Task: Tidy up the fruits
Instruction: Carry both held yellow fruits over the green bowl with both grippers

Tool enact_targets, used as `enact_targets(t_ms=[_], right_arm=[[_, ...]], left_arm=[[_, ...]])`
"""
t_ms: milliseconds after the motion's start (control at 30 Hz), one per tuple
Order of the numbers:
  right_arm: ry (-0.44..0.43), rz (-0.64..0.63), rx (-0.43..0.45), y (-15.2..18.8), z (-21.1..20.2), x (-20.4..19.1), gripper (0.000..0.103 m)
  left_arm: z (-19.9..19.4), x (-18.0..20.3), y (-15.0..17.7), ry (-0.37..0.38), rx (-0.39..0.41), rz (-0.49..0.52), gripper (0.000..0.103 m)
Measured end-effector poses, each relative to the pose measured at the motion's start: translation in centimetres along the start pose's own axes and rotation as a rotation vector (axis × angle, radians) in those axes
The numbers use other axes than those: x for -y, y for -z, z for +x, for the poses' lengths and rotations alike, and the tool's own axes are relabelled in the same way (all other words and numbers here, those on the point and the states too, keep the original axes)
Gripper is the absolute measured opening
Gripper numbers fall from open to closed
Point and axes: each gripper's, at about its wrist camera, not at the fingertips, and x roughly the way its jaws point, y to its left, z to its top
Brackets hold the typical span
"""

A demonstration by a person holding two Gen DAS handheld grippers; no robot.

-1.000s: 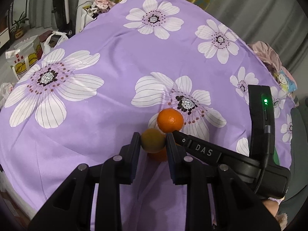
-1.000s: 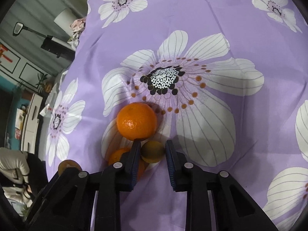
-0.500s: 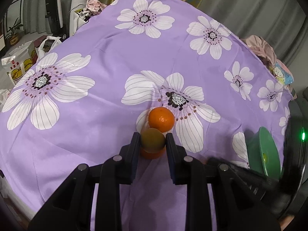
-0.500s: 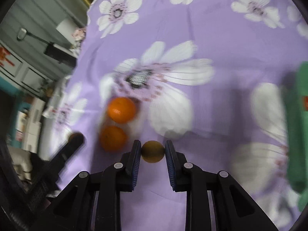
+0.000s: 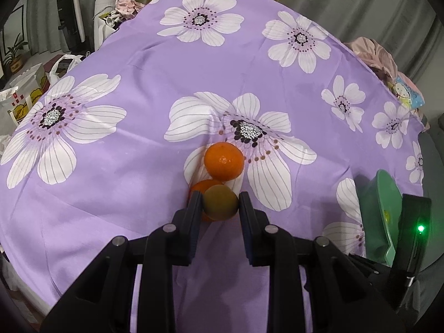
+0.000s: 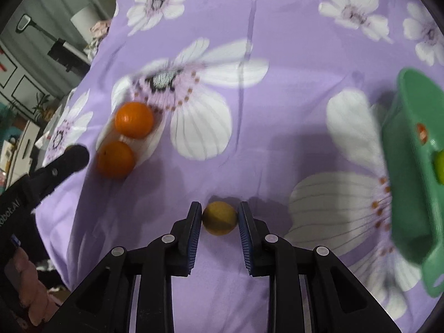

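My left gripper (image 5: 219, 200) is shut on a small brown-green fruit (image 5: 220, 208), held just above the purple flowered cloth. Right behind it lie two oranges, one whole (image 5: 224, 161) and one half hidden (image 5: 202, 188). My right gripper (image 6: 219, 212) is shut on a small yellow-brown fruit (image 6: 219, 220) over the cloth. From there the two oranges (image 6: 134, 120) (image 6: 115, 159) sit at the upper left, with a finger of the left gripper (image 6: 65, 159) beside them. A green basket (image 6: 408, 149) stands to the right, a yellow-green fruit (image 6: 439, 165) inside.
The cloth (image 5: 155, 88) covers a broad soft surface that drops off at the front and left edges. The green basket (image 5: 378, 202) sits near the right edge, with the right gripper's body (image 5: 413, 238) in front of it. Bags and boxes (image 5: 30, 83) stand beyond the left edge.
The right gripper has carried its fruit rightward, away from the oranges; the green basket has come into its view. The left gripper has stayed put, its fruit still held.
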Motion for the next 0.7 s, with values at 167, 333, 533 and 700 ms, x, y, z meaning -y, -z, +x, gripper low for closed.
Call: enact_targets(t_ms=[167,333,533,700], right_arm=[[0.063,-0.041,0.025,0.3,-0.1,-0.9,0.026],[0.067,-0.053,0.025,0.4,-0.2,-1.0,0.026],[0.033,-0.027,0.032,0.0,-0.5,-0.5,0.026],[-0.043,0.052,0.104,-0.4,-3.1,1.4,0.026]], left_arm=[[0.1,0.4,0.3,-0.001,-0.005,0.014,0.026],[0.3,0.9,0.5,0.001,-0.010,0.028,0.026],[0.3,1.3,0.7,0.002,-0.005,0.037,0.026],[0.2,2.5,1.0,0.052,-0.010,0.042,0.026]])
